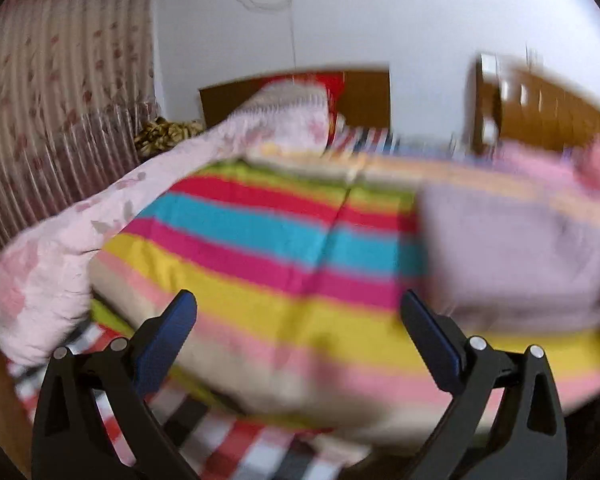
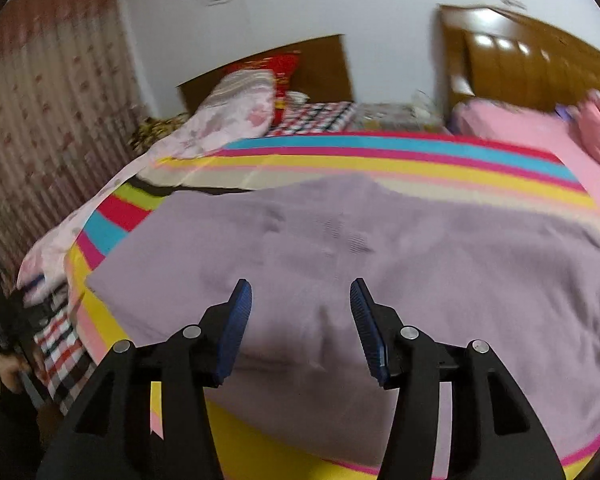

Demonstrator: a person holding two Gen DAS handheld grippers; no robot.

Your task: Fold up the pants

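Lilac knit pants (image 2: pixel 380 264) lie spread widthwise right beneath the open, empty right gripper (image 2: pixel 300 320), while the left gripper (image 1: pixel 300 344), jaws wide and empty, has them off to its right.

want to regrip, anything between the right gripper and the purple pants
Nothing visible. The right gripper hangs open just over the purple pants, which lie flat on the striped blanket with bare fabric between the fingers.

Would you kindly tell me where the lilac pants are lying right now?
The lilac pants lie spread on the striped blanket, filling the middle of the right wrist view just beyond the right gripper; the left wrist view shows them blurred at its right edge.
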